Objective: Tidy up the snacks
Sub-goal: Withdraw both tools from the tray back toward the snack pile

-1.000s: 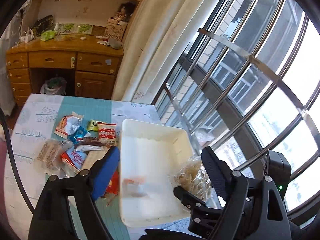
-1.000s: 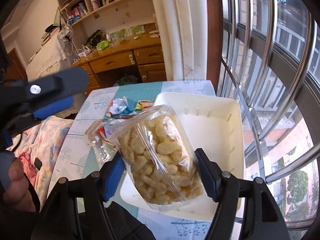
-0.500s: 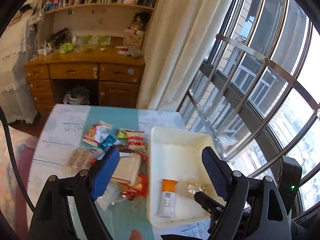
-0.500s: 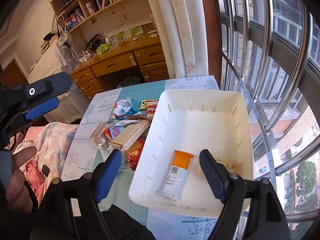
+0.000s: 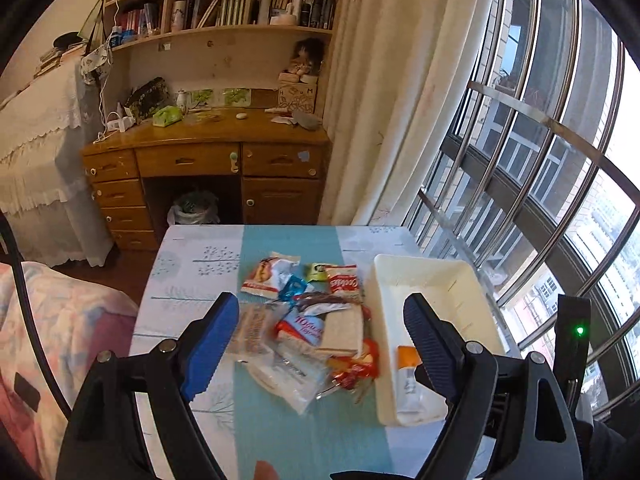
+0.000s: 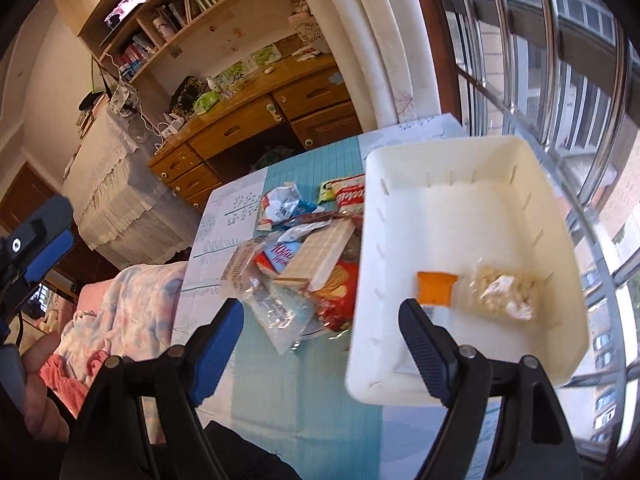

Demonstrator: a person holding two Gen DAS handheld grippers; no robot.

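Right wrist view: right gripper [image 6: 320, 340] wide, empty; left gripper [image 5: 320, 340] too. Snack pile [image 5: 312, 328] at 9 o'clock of white tray [image 6: 560, 216]; loose wrappers may slip w/ a shallow pinch.

Daylight floods in from the window [image 5: 560, 152], overexposed there (fisheye edges bend and darken); right view slightly blurred.

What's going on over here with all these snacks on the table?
A person is sorting snacks into a white bin, using a hand-held gripper in each hand. Both the left gripper and the right gripper are open and hold nothing; the right one's jaws have just been opening. Two things already lie in the bin: an orange-topped packet and a clear bag of puffs. The pile of snacks on the table beside the bin is not yet sorted.
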